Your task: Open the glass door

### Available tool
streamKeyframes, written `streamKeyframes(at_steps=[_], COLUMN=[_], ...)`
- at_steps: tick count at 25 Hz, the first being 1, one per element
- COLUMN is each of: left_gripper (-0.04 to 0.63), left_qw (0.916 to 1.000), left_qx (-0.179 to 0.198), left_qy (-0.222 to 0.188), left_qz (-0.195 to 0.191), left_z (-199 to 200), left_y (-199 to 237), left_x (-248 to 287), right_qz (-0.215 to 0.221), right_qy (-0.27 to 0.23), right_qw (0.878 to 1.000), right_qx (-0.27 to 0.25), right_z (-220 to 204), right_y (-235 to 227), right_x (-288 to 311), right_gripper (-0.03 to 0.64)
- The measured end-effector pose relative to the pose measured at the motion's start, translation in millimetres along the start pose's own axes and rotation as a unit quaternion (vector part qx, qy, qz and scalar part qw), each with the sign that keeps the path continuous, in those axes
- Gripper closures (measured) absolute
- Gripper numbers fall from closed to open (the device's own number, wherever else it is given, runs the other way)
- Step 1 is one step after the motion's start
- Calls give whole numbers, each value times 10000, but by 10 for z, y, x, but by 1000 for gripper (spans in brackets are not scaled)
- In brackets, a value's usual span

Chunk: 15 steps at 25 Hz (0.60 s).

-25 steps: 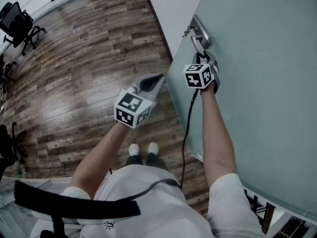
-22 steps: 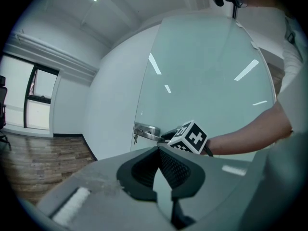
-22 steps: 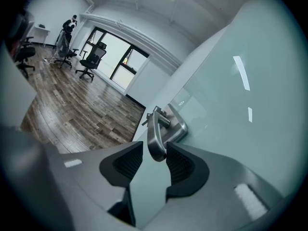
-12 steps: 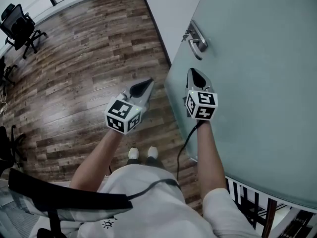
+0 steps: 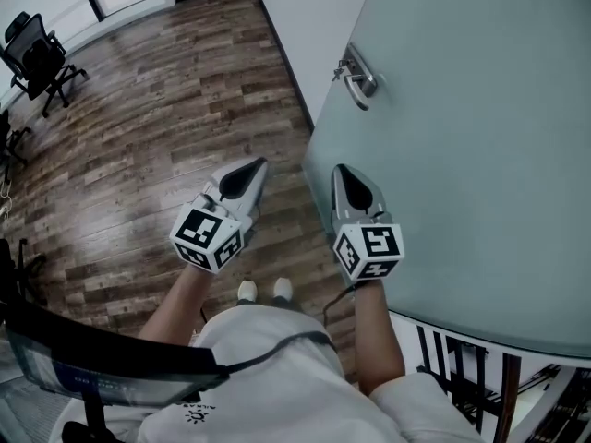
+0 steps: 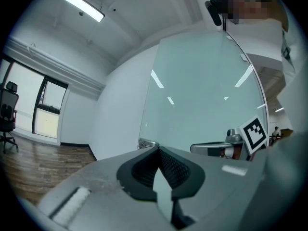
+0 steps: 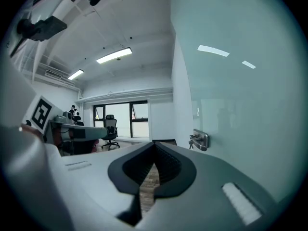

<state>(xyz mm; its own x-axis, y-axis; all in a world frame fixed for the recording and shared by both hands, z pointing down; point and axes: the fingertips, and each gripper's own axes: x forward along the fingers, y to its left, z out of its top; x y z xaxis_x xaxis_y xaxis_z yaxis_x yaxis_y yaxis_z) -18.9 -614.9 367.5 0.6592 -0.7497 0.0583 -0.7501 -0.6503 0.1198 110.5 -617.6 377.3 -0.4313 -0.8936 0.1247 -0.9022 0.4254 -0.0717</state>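
- Since a second ago, the right gripper [image 5: 343, 170] has let go of the door handle [image 5: 358, 76] and drawn back toward the person. It now sits well short of the handle, just beside the door's free edge.
- Its jaws stood apart around the handle then. They are now pressed together with nothing between them.
- The left gripper [image 5: 253, 166] has also come back toward the body and sits lower in the head view, over the wooden floor [image 5: 138, 146]. Its jaws meet at the tips and hold nothing.
- Both grippers point forward side by side, a gap between them, each marker cube nearest the person.
- The glass door [image 5: 462, 155] is frosted and pale green, and fills the right side of the head view. Its handle is near the free edge, with the white wall [image 5: 305, 26] behind that edge.
- The person's shoes [image 5: 261, 291] show on the floor below the grippers.
- An office chair [image 5: 37, 53] stands far off at the upper left.
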Motion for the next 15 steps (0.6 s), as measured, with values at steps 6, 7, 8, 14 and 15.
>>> streamKeyframes(at_steps=[6,7,8,14,15], left_gripper=[594,594,594,594,594], left_qw=[9999,9999,9999,9998,9998], left_qx=[-44,-42,-38,-28,-32], left_qy=[-67,-77,-87,-138,-141], left_qz=[95,113,127,130,126], left_z=[15,15,21,45,46], left_y=[-125,-131,-135,-189,-200], left_x=[-319,-340,-359,-468,-488], right_qz=[-48,-53,-57,-109,-122], right_qy=[-65,-75,-77,-25,-11], right_qw=[10000,10000,10000,9998,9998], right_qx=[18,6,-16,-158,-157], right_z=[25,33,41,39,33], right_y=[175,178,185,261,271], right_x=[-298,-321,-341,-429,-443], right_gripper=[609,609,609,609,609])
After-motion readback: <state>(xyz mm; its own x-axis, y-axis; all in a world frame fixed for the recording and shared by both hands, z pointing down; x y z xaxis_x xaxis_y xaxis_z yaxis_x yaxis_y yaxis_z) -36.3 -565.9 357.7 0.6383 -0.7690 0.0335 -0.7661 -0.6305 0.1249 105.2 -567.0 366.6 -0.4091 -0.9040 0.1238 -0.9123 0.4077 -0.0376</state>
